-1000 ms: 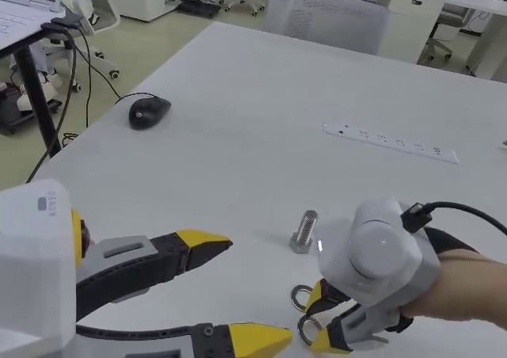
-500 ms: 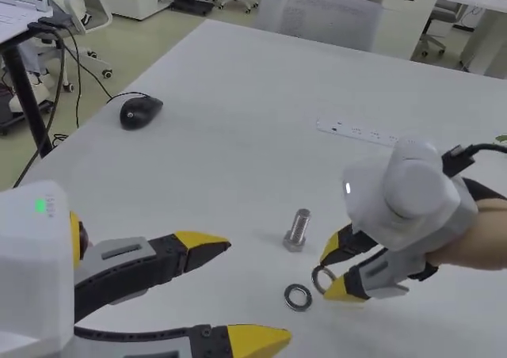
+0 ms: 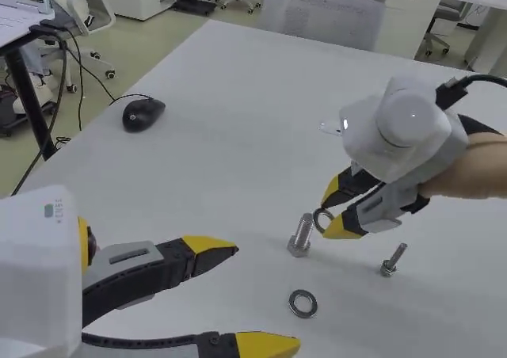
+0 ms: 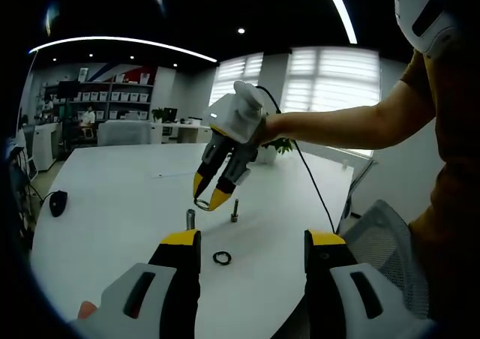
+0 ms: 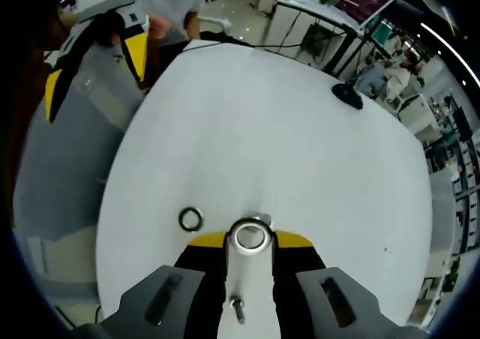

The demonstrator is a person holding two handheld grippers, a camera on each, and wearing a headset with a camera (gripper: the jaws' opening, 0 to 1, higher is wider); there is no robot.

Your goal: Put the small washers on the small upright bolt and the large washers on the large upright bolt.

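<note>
My right gripper [image 3: 330, 213] is shut on a metal washer [image 3: 321, 219], holding it just right of the top of the large upright bolt [image 3: 302, 235]. In the right gripper view the washer [image 5: 250, 236] sits between the yellow tips of the right gripper [image 5: 250, 239]. A small bolt [image 3: 393, 259] stands on the white table further right. A second washer [image 3: 302, 303] lies flat in front of the large bolt. My left gripper [image 3: 253, 298] hovers open at the near left, and in its own view the left gripper [image 4: 253, 238] faces the large bolt [image 4: 190, 219].
A black mouse [image 3: 143, 114] with its cable lies at the table's far left. A white power strip [image 3: 329, 126] peeks out behind the right gripper. A grey chair [image 3: 325, 17] stands at the far edge. The table [image 3: 238, 136] drops off on the left.
The right gripper has lifted one washer off the table and carried it up and back to the large bolt's top. The other washer stays on the table. The left gripper has held still.
</note>
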